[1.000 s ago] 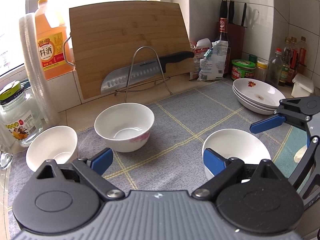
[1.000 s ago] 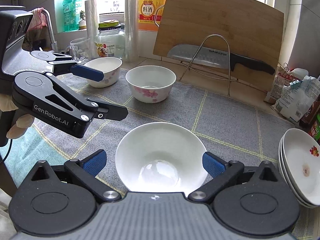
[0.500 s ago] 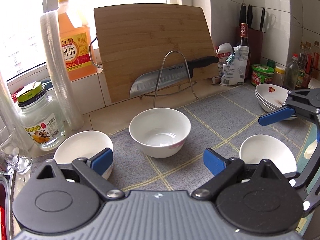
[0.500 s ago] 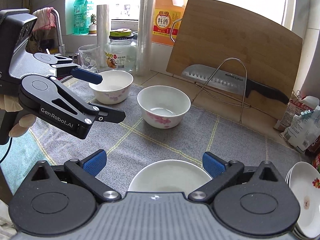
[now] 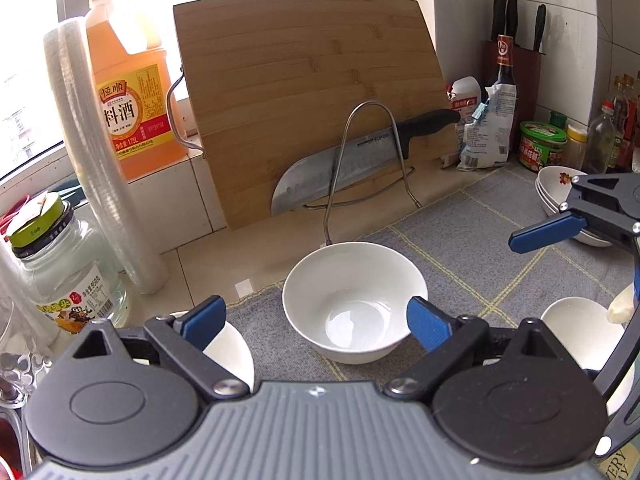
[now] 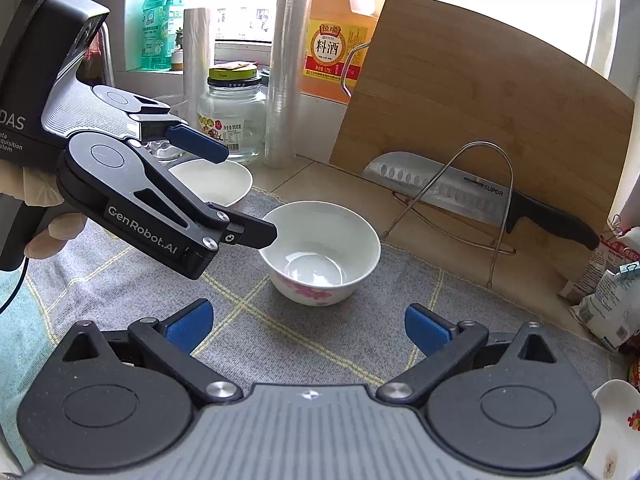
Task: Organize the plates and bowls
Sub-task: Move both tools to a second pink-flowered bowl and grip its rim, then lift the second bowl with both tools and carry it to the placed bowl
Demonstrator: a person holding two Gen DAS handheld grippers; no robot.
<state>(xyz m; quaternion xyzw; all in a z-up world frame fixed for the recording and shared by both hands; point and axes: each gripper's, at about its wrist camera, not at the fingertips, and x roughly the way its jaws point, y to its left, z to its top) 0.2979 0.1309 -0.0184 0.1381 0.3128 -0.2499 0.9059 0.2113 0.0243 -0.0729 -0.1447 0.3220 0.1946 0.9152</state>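
On the grey checked mat point(image 6: 320, 344) covering the desk, the floral bowl point(image 6: 320, 254) sits dead ahead of both tools, upright, mouth up, nothing inside.

Key relation: in the left wrist view that bowl point(image 5: 354, 302) lies straight out between the blue pads of the left tool point(image 5: 316, 322), a touch right of centre. Jaws wide, nothing between them, no contact with the rim. In the right wrist view the same bowl is further out from the right tool point(image 6: 308, 328), also wide and empty, with bare mat between. The left tool point(image 6: 236, 196) is seen there from the side, its lower finger hanging over the bowl's left rim. So the left hand is nearer; my read is it takes this one.

A round bowl has no long axis, so any approach angle works; the grip has to span the rim or pinch one wall.

Other pieces:
- second white bowl point(image 6: 212, 180), just beyond-left of the floral one, near the glass jar point(image 6: 234, 114)
- third white bowl point(image 5: 580, 332) at lower right of the left view, partly hidden
- stack of shallow plates point(image 5: 560, 192) far right, well apart from the bowls

Materials: glazed ceramic, glossy and likely slick against the pads; pink flower print on the outer wall. The woven cloth mat should give some friction underneath. Behind: bamboo cutting board point(image 5: 312, 100), cleaver point(image 5: 360, 156) on a wire rack.
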